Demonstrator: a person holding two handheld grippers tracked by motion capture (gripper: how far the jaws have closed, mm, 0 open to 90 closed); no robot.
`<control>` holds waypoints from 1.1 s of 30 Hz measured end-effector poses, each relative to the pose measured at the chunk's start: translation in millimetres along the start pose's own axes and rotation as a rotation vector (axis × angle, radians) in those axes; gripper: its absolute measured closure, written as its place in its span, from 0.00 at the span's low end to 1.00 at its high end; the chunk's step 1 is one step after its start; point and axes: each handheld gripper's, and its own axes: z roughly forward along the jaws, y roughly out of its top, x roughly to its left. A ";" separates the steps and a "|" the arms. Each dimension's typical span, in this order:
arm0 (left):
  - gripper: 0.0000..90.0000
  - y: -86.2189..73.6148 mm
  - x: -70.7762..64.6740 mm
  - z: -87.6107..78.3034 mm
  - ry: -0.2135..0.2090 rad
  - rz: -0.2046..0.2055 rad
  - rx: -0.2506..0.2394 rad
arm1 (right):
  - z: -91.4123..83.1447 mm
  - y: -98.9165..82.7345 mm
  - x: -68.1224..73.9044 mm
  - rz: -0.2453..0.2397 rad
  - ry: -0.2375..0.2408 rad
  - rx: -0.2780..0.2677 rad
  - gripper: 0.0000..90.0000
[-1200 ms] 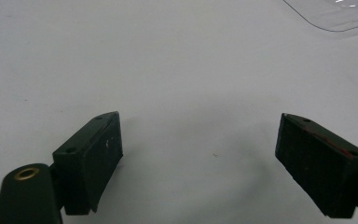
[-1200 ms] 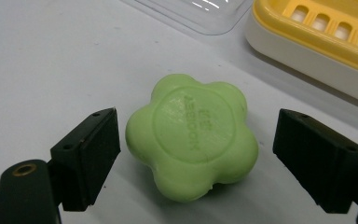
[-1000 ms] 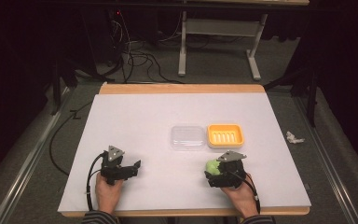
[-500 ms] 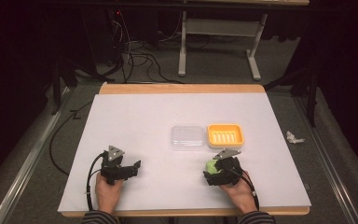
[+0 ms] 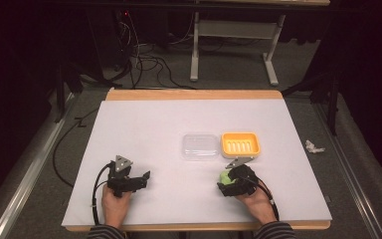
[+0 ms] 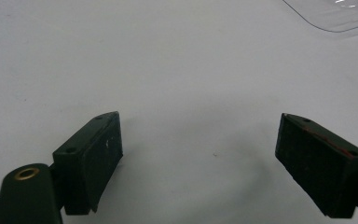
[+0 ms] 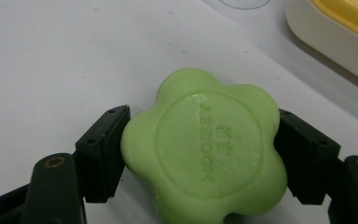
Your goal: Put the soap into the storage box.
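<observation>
A green flower-shaped soap (image 7: 205,149) with embossed lettering sits between the jaws of my right gripper (image 7: 200,154), which is shut on it just above the white table. From above, the soap (image 5: 224,177) shows at the front of the right gripper (image 5: 227,182), a little in front of the yellow soap dish (image 5: 240,144). A clear plastic lid (image 5: 200,146) lies beside the dish on its left. My left gripper (image 5: 142,179) rests at the front left of the table, open, with bare table between its jaws (image 6: 200,154).
The white sheet (image 5: 144,129) covers a wooden table whose front edge is close under both hands. A crumpled white scrap (image 5: 313,146) lies on the floor to the right. Cables and a metal stand are beyond the far edge.
The right gripper with the soap has shifted slightly forward and left, toward the soap dish. The left gripper has stayed in place.
</observation>
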 end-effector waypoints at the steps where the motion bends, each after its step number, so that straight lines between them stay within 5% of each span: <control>1: 0.17 0.1 0.1 0.0 0.000 0.000 0.000 | -0.1 0.6 -0.5 -0.003 0.003 0.003 0.30; 33: 0.17 0.0 0.0 0.0 -0.002 0.000 0.002 | -28.2 -1.8 -12.8 0.008 0.001 -0.087 0.30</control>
